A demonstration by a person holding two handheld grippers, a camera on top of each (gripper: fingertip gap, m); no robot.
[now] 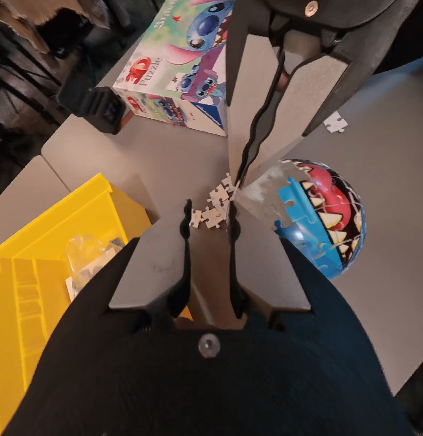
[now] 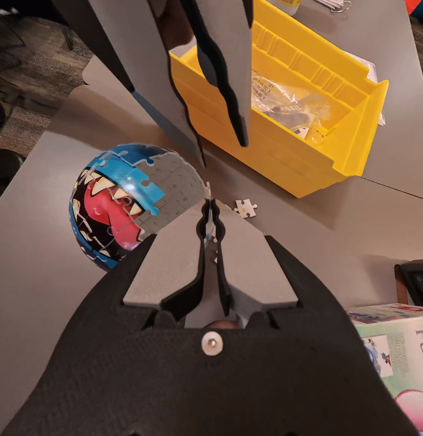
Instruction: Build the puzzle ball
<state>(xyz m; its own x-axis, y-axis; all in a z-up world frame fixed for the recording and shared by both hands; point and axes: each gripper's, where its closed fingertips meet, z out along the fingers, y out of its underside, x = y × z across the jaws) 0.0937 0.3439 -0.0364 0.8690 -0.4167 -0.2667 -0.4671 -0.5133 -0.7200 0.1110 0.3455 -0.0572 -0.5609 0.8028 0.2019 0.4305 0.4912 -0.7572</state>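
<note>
The left gripper (image 1: 209,208) has its fingers spread apart over the grey tabletop (image 1: 134,165), holding nothing. Just past their tips lies a small cluster of loose puzzle pieces (image 1: 215,207), white backs up. The right gripper (image 2: 211,203) has its fingers pinched together at that cluster, clamped on a puzzle piece (image 2: 211,232) whose pale edge shows between the pads; which piece of the cluster it is cannot be told. Just beside both grippers the puzzle ball (image 1: 323,219) rests on the tabletop, partly built: blue pieces with a red mouth and white teeth cover one side, bare grey shell the other. One single piece (image 2: 245,208) lies apart toward the yellow bin (image 2: 300,151), which holds a clear plastic bag (image 2: 290,103) with a printed paper slip. Farther off stands the puzzle box (image 1: 172,77), bearing printed lettering, a brand mark and a blue cartoon creature. Another lone piece (image 1: 335,122) lies behind the ball.
</note>
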